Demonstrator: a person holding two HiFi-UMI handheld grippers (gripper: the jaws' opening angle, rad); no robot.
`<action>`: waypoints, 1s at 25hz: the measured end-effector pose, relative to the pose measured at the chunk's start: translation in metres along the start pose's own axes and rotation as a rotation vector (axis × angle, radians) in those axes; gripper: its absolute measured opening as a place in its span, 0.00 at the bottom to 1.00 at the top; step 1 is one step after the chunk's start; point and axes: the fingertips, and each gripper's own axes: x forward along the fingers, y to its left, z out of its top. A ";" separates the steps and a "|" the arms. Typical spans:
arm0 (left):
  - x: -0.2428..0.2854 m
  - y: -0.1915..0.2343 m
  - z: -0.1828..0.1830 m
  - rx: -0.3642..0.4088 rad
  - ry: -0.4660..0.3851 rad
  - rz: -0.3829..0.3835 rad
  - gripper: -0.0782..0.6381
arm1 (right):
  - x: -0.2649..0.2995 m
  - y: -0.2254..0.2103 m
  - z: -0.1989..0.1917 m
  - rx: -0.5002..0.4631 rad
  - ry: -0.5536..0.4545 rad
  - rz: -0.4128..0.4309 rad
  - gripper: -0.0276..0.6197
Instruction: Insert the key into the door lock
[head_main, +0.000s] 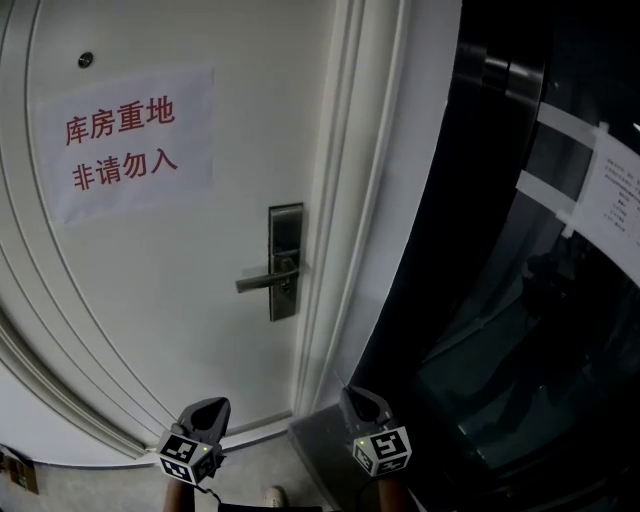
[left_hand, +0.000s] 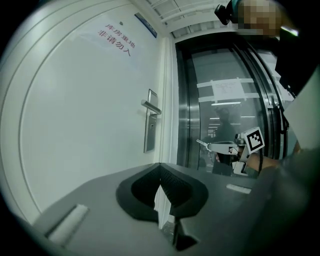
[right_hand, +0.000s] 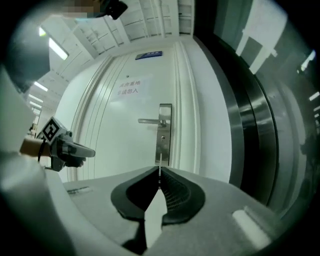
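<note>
- Left gripper: jaws together, nothing between them; judged spare for this job.
- Right gripper: jaws clamped on the key, blade pointing forward, ready for a straight push.
- Keyhole: in the lock plate below the lever handle, at the door's right edge. Key well apart from it, roughly lined up.

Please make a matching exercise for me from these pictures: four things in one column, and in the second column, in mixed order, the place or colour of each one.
Column one
1. paper sign
2. lock plate
3. key
4. taped sheet

Column two
a. stuck on the dark glass
b. between the jaws of the right gripper
c. silver, near the edge of the white door
d. bears red characters

Pairs: 1-d, 2-c, 3-b, 4-a.
</note>
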 end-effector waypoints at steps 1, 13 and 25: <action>0.003 0.003 -0.001 -0.005 0.003 0.001 0.11 | 0.007 -0.003 0.006 -0.056 0.004 -0.001 0.06; 0.025 0.048 -0.008 -0.038 0.000 0.005 0.11 | 0.092 0.000 0.079 -0.514 -0.040 0.011 0.06; 0.031 0.066 0.004 -0.032 -0.051 -0.014 0.11 | 0.138 0.003 0.088 -0.841 0.024 -0.065 0.06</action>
